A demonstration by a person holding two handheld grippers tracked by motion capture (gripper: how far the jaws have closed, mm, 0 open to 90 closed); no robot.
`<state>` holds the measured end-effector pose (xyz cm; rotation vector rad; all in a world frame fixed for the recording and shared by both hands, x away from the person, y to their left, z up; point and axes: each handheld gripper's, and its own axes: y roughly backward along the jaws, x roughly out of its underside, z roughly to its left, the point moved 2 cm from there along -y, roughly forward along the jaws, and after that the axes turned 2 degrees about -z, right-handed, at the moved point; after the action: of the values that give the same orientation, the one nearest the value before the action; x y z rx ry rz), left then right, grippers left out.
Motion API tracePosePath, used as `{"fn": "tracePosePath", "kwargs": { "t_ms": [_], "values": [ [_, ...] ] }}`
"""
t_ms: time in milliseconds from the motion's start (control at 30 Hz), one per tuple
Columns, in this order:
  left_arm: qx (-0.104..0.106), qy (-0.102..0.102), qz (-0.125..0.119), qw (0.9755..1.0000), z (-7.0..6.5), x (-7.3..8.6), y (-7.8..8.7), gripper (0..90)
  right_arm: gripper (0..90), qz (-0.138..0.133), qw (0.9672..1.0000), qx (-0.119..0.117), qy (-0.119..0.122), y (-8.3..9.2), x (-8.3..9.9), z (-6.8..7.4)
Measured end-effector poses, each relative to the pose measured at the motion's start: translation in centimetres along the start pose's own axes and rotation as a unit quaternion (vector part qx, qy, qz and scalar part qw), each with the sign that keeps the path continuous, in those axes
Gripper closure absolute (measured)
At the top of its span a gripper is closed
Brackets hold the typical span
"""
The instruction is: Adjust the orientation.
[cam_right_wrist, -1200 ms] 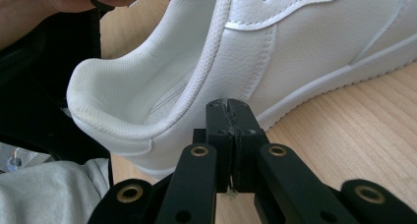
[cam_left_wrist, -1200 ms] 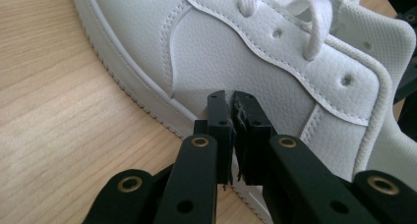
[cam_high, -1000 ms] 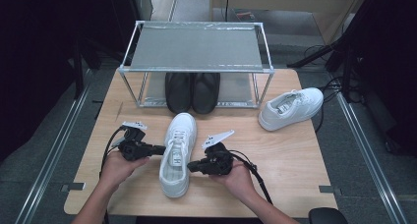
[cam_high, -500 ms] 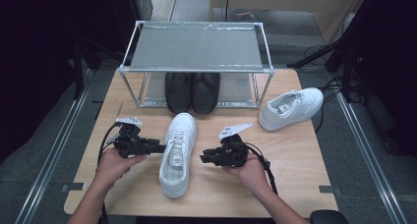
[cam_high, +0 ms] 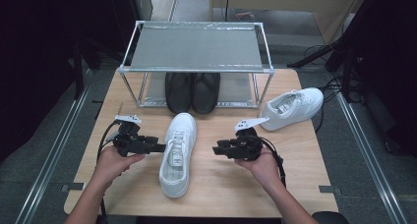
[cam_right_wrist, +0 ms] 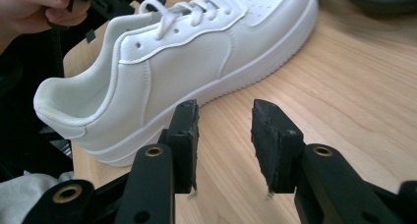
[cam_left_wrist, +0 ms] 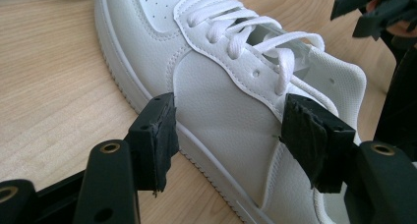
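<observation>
A white sneaker (cam_high: 178, 153) lies in the middle of the wooden table (cam_high: 295, 165), toe toward the rack. My left gripper (cam_high: 160, 147) is at its left side, open, and its jaws have just been opening. In the left gripper view the sneaker's (cam_left_wrist: 221, 101) side lies just beyond the left gripper (cam_left_wrist: 228, 135), and the pads (cam_left_wrist: 157, 135) do not press on it. My right gripper (cam_high: 219, 149) is a short way right of the sneaker, open, its jaws also just opening. Only bare table shows in the right gripper's (cam_right_wrist: 225, 140) gap, with the sneaker (cam_right_wrist: 187, 52) beyond.
A metal rack (cam_high: 196, 47) stands at the table's back with a pair of black shoes (cam_high: 192, 91) under it. A second white sneaker (cam_high: 292, 107) lies at the back right. The table edges are close on both sides.
Both grippers were against the middle sneaker's sides with narrow jaws; now both are open. The right one has drawn away to the right, the left one slightly left. The sneaker has stayed put.
</observation>
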<state>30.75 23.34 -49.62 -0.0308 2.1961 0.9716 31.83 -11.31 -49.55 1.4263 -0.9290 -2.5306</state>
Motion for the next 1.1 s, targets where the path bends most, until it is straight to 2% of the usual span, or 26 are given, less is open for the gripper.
{"fn": "tracePosePath", "kwargs": {
  "t_ms": [133, 333, 467, 800, 1100],
  "values": [
    [0.009, 0.004, 0.000, 1.0000, -0.1, -0.2, 0.2, 38.5, 62.6, -0.008, 0.9999, 0.012, -0.008, 1.1, -0.1, -0.8],
    [0.016, -0.004, 0.001, 0.9999, -0.4, -0.5, 0.2, 38.6, 62.3, -0.022, 0.9990, 0.032, -0.022, 3.1, -0.2, -2.4],
    [0.013, -0.007, 0.003, 0.9999, -0.5, -0.5, 0.1, 38.6, 62.4, -0.030, 0.9979, 0.049, -0.030, 4.5, -0.3, -3.4],
    [0.021, -0.002, 0.004, 0.9998, -0.3, -0.5, 0.0, 37.6, 62.4, -0.042, 0.9954, 0.070, -0.049, 6.5, -0.4, -5.4],
    [0.022, -0.001, 0.001, 0.9997, -0.2, -0.2, 0.1, 37.6, 62.5, -0.058, 0.9919, 0.094, -0.063, 8.0, -1.5, -7.2]
  ]
}}
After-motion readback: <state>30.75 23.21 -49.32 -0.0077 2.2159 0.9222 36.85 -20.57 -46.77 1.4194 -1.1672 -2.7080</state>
